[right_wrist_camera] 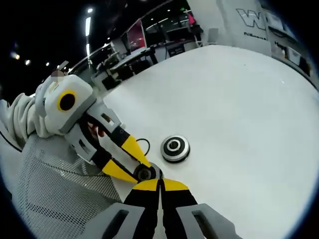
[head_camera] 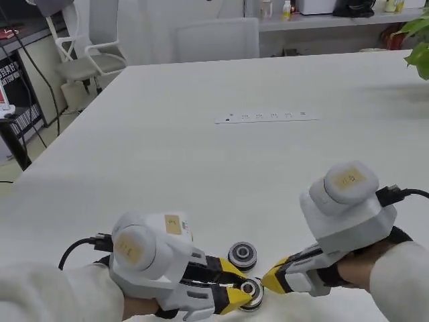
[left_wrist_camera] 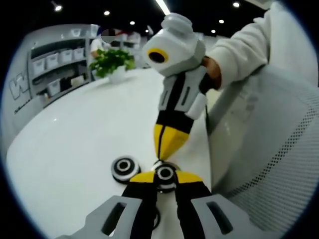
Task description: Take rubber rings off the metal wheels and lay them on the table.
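Note:
A small metal wheel (head_camera: 253, 288) with a black rubber ring sits near the table's front edge, and my left gripper (head_camera: 244, 295) is shut on it. In the left gripper view the yellow tips of my left gripper (left_wrist_camera: 165, 178) clamp the wheel (left_wrist_camera: 165, 173) from both sides. My right gripper (head_camera: 268, 280) comes in from the right, its tips pressed together at the wheel's black rim. In the right gripper view the right gripper (right_wrist_camera: 160, 183) stands shut, right against the wheel (right_wrist_camera: 144, 173). A second wheel (head_camera: 242, 255) with its ring on lies flat just beyond.
On the white table (head_camera: 201, 168) a flush power strip (head_camera: 265, 117) lies at mid-depth. Office chairs (head_camera: 94, 54) stand past the far left corner, and a green plant (head_camera: 419, 47) at the far right. A mesh chair back (left_wrist_camera: 269, 149) is close behind the grippers.

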{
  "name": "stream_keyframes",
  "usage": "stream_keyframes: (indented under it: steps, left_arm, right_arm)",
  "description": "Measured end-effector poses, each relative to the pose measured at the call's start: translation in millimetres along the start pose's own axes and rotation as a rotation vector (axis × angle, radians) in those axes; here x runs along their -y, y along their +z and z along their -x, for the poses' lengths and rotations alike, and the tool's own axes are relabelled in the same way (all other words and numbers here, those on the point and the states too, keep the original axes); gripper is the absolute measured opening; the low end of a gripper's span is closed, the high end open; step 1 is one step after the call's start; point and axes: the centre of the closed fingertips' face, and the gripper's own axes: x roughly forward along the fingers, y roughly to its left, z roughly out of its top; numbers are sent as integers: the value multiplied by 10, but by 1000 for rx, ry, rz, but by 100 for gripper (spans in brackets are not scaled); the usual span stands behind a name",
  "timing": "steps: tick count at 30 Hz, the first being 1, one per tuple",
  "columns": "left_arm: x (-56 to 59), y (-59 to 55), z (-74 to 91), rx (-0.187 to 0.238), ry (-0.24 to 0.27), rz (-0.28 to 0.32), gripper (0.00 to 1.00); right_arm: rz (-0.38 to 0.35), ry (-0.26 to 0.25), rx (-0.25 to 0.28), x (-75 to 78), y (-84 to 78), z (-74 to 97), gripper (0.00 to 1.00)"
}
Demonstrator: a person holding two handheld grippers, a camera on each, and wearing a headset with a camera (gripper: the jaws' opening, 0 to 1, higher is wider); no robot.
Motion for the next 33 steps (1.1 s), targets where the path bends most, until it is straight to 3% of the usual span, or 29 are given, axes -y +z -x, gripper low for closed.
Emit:
stream_keyframes:
  steps: [2,8,9,10,11,13,17,20,24,26,33]
  left_arm:
    - [7,-1,0,-3,-1,-11,15]
    - [12,-13,-1,-24,-4,-64,14]
    - [16,-6,-10,-24,-3,-65,14]
    - [13,-4,-15,-27,0,-69,14]
    - [10,-2,-20,-29,5,-76,14]
    - [4,-3,-18,-29,6,-76,14]
    - [0,-8,-19,-24,8,-68,14]
    - [0,-8,-19,-24,8,-65,14]
    - [2,-6,-20,-24,7,-64,14]
    - [3,-5,-18,-23,6,-62,14]
    - [7,-3,-18,-22,5,-61,14]
  right_arm:
    - [-47,31,7,-30,-3,0,0]
    - [-95,57,18,-43,0,21,0]
    - [-196,207,107,-296,189,62,0]
    - [-248,245,162,-358,309,93,0]
    - [-219,195,152,-313,321,86,0]
    - [-52,118,129,-267,295,66,0]
    - [-25,95,108,-180,205,45,0]
    - [77,46,73,-47,104,43,0]
    - [170,38,-1,-22,-50,33,0]
    - [205,47,-43,-44,-130,13,9]
    - [297,84,-49,-153,-141,1,15]
